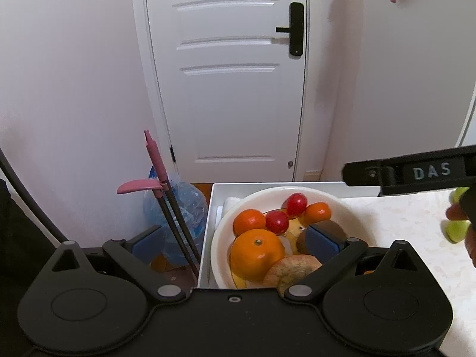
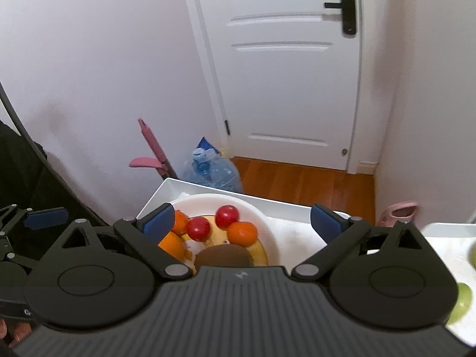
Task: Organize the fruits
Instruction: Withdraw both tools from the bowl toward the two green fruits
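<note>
While both grippers, left (image 1: 235, 239) and right (image 2: 242, 221), hover with fingers spread, empty, over bowl (image 1: 351, 208): tomatoes (image 1: 297, 203) soft, slippery, want light side grip; orange (image 1: 257, 253) firm, heavier.

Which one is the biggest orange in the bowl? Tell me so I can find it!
Find the white door, then look down to the round white bowl sitting in a white tray. The biggest orange lies at the bowl's near left side, beside a speckled brownish fruit. It is larger than the two smaller orange fruits and the two shiny red ones behind it.
</note>
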